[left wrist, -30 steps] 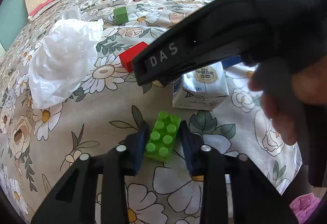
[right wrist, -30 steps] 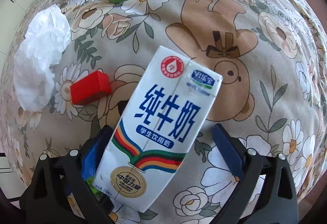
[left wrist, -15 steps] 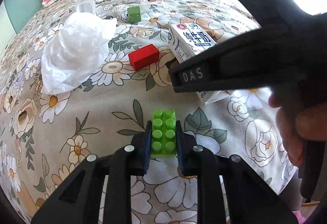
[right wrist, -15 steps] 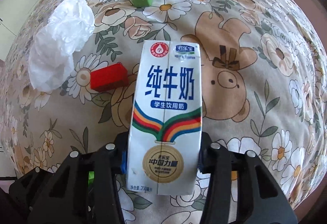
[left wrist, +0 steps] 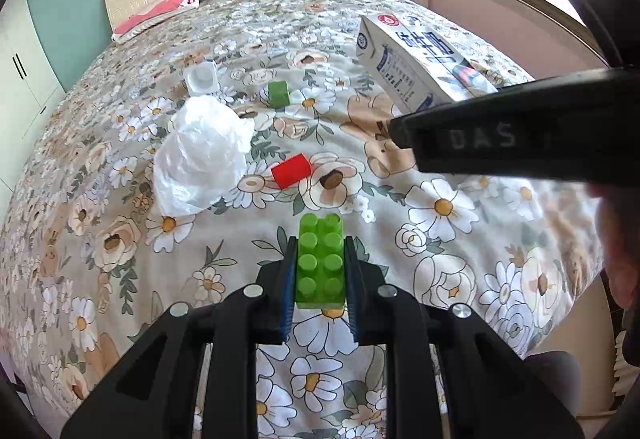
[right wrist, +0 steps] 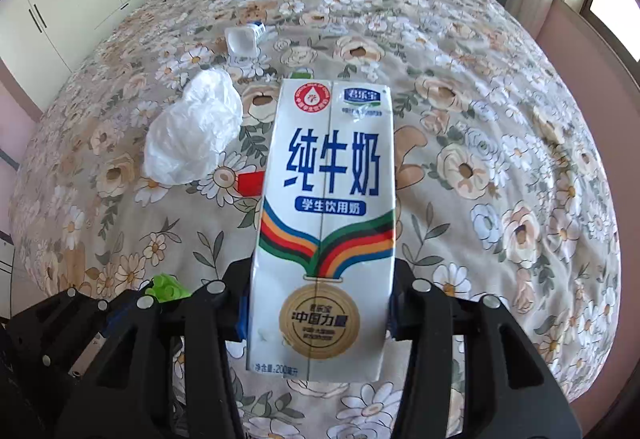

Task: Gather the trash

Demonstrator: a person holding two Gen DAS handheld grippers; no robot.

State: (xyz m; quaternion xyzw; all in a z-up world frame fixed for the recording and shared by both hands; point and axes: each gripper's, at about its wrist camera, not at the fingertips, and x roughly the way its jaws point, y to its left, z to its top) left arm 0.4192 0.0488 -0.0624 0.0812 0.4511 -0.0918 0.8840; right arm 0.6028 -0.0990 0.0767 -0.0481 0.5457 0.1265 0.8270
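Green plastic brick (left wrist: 320, 263) is sitting clamped between the two fingers of the left gripper (left wrist: 320, 271), studs facing up, its far end poking out past the fingertips; it is riding above the floral bedspread (left wrist: 460, 279), not resting on it. White milk carton (right wrist: 324, 223) is being squeezed by the right gripper (right wrist: 318, 311) near its bottom end, one finger pressing each narrow side, the top reaching well forward of the tips. In the left view the carton (left wrist: 412, 71) is hanging clear of the bed, tilted.

Progress, as judged: two items are in hand and lifted, neither dropped off yet. No bin or collecting bag is showing in either view, so the destination cannot be told.

Remaining on the bedspread: a crumpled white plastic bag (left wrist: 200, 155), a small white cup (left wrist: 201, 79) lying just beyond it, a red block (left wrist: 291, 171) beside the bag, and a green block (left wrist: 278, 93) farther back. The bag and cup are looking like trash; the blocks are looking more like toys, so whether they are counting is uncertain.
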